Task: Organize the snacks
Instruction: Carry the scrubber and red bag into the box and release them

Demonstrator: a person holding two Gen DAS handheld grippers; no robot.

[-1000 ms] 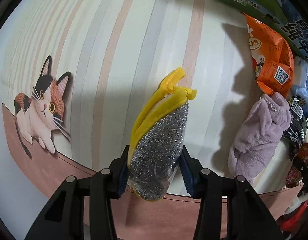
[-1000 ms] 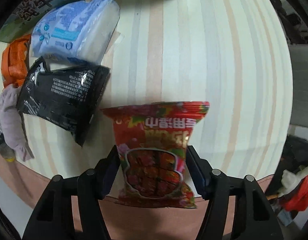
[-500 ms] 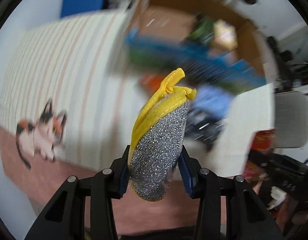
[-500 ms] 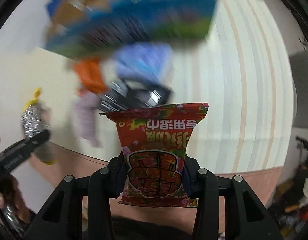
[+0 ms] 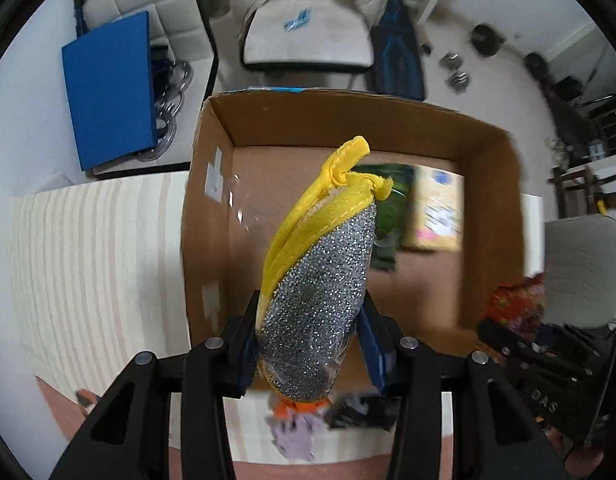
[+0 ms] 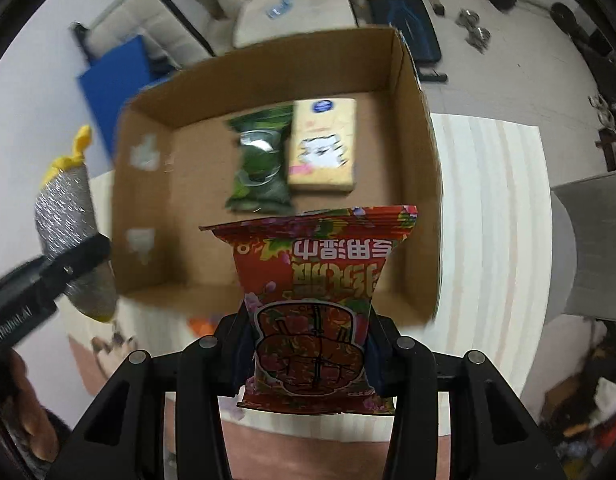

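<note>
left wrist: above, close | right wrist: same | shared: cardboard box (image 5: 212, 216) (image 6: 423, 184)

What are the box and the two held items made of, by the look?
Box: brown corrugated cardboard, matte, fluted edge visible. Red snack bag in the right tongs: glossy printed plastic film, crimped seam. Scrubber in the left tongs: glittery metallic mesh with yellow cloth trim, likely a sponge core.

Right gripper (image 6: 309, 354) has its fingers (image 6: 238, 346) clamped on a red snack bag (image 6: 313, 300), print upside down, held up in front of an open cardboard box (image 6: 421, 184). Inside the box: a green packet (image 6: 262, 168) lying right beside a yellow pack with a cat on it (image 6: 323, 146). Off left, the left gripper (image 6: 48, 276) grips a silver and yellow scrubber (image 6: 70, 220). The box sits on a striped desk (image 6: 491, 220).
</note>
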